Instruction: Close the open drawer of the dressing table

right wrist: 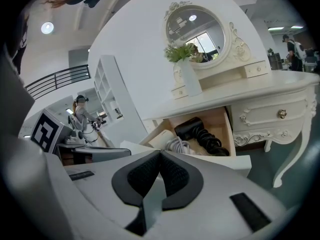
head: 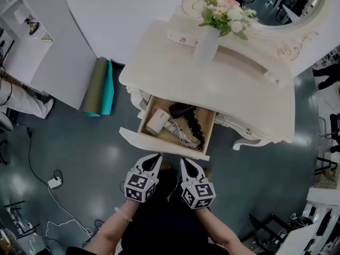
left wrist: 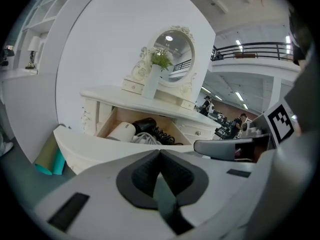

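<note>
Drawer (head: 154, 142) open, holding hair dryer (head: 181, 110) and cables (head: 184, 135).

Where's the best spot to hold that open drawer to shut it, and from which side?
Probably the drawer's wide white front panel, from the person's side. It sticks out from the dressing table and is long, so pressing either side of its middle should slide it in straight. The left gripper and right gripper, both shut, sit near it.

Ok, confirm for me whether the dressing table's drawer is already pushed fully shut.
No: the drawer stands pulled out from the dressing table, with a coiled black cord showing inside it.
</note>
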### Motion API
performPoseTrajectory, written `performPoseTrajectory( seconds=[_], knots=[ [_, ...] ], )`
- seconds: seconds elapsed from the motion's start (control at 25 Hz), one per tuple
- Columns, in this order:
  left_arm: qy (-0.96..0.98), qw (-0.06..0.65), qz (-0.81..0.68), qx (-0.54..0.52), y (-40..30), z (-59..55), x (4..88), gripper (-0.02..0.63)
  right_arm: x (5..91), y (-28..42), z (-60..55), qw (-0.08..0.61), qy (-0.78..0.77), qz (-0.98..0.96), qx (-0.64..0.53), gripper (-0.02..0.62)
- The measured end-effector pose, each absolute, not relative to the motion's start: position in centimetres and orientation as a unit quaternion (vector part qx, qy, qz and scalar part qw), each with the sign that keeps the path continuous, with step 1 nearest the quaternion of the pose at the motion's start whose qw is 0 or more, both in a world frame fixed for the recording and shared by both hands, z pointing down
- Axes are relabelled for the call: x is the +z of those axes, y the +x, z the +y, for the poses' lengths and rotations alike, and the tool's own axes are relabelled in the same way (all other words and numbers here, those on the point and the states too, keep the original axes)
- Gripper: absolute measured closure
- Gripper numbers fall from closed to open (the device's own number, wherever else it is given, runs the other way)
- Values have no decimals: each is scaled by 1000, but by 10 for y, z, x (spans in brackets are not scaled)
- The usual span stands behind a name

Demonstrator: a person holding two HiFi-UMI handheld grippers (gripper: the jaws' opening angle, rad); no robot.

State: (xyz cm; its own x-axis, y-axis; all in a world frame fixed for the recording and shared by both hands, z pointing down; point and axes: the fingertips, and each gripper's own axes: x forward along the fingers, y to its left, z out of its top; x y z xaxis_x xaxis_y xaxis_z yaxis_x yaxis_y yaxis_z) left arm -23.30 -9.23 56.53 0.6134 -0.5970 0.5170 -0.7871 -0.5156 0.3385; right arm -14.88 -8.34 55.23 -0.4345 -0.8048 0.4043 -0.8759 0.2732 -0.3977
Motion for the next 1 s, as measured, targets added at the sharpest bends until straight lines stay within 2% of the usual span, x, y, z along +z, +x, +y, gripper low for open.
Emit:
performPoseTrajectory(
  seconds=[0.48, 1.0],
  knots=[
    [813, 325, -439, 199, -265, -90, 611, 594, 596, -140, -79, 92, 548, -766, 322, 588],
    [808, 322, -448, 206, -267, -104, 622, 594, 614, -133, -87, 101, 567, -745, 337, 588]
  ],
)
